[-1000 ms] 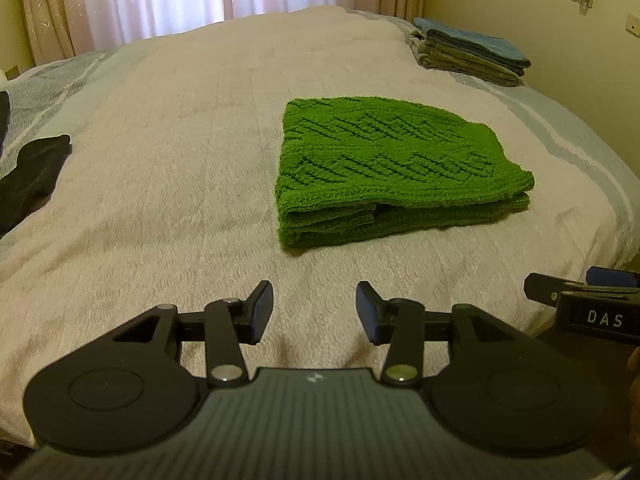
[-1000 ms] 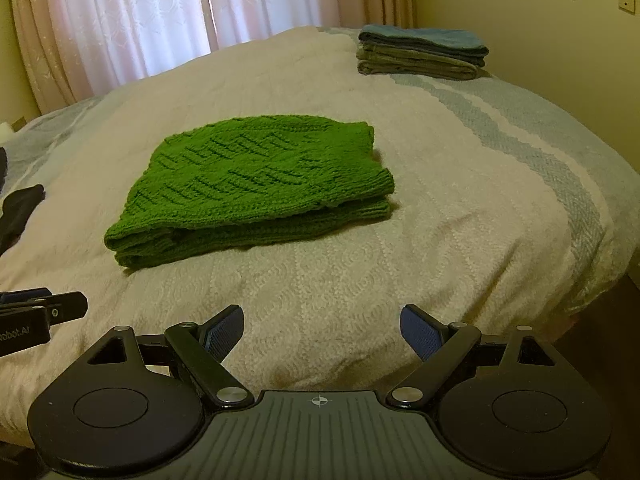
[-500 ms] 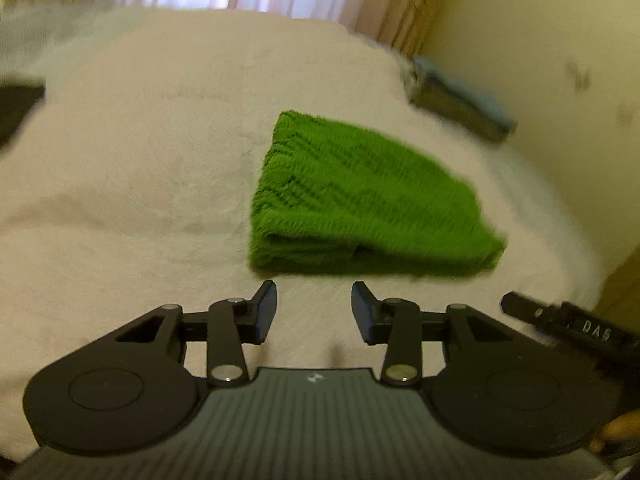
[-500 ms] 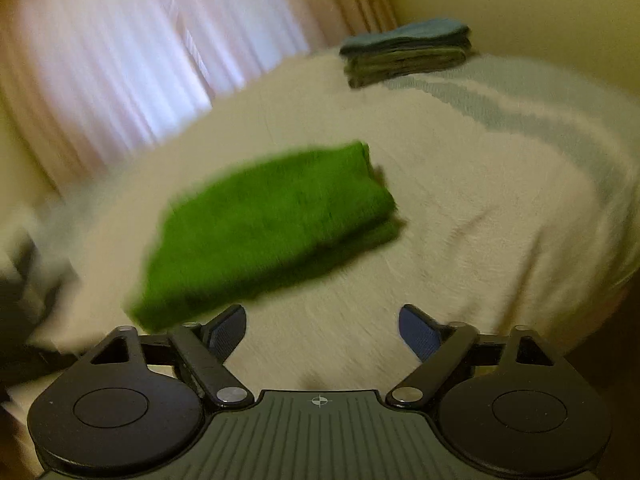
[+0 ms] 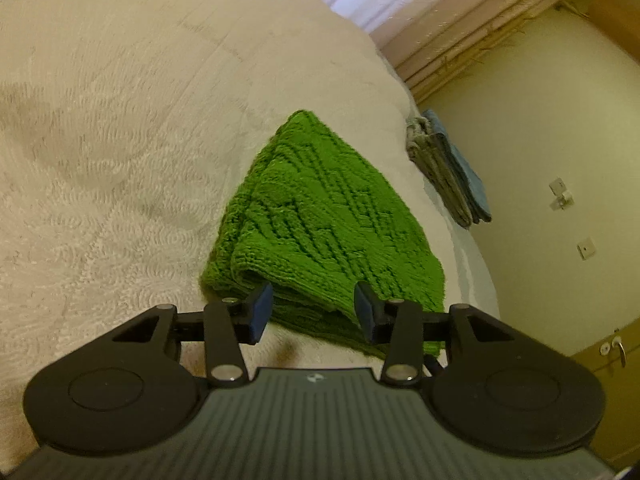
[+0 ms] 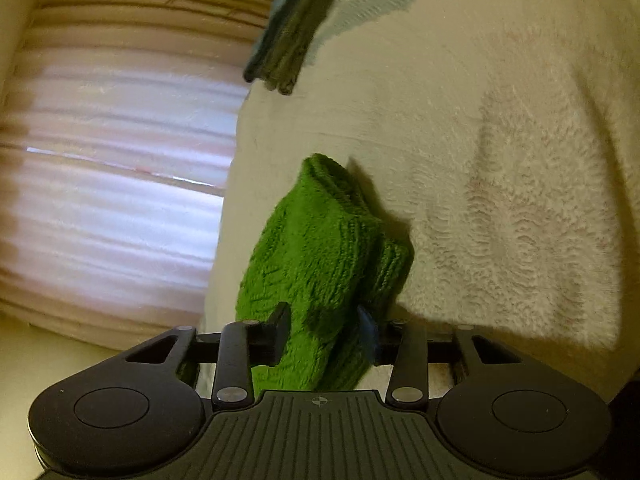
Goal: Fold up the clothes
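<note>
A folded green knitted sweater lies on the cream bedspread. My left gripper is open, its jaws straddling the near folded edge of the sweater, tilted sideways. In the right wrist view the sweater fills the gap between the jaws of my right gripper, which is rolled on its side and closed on the sweater's end. The bedspread lies to the right of it.
A stack of folded blue and grey clothes sits at the far side of the bed by the wall; it also shows in the right wrist view. Curtains hang behind the bed. A wooden cabinet stands at the right.
Both grippers moved forward to the sweater and rolled sideways. The right jaws narrowed from wide open onto the sweater's end; the left jaws reached its near edge.
</note>
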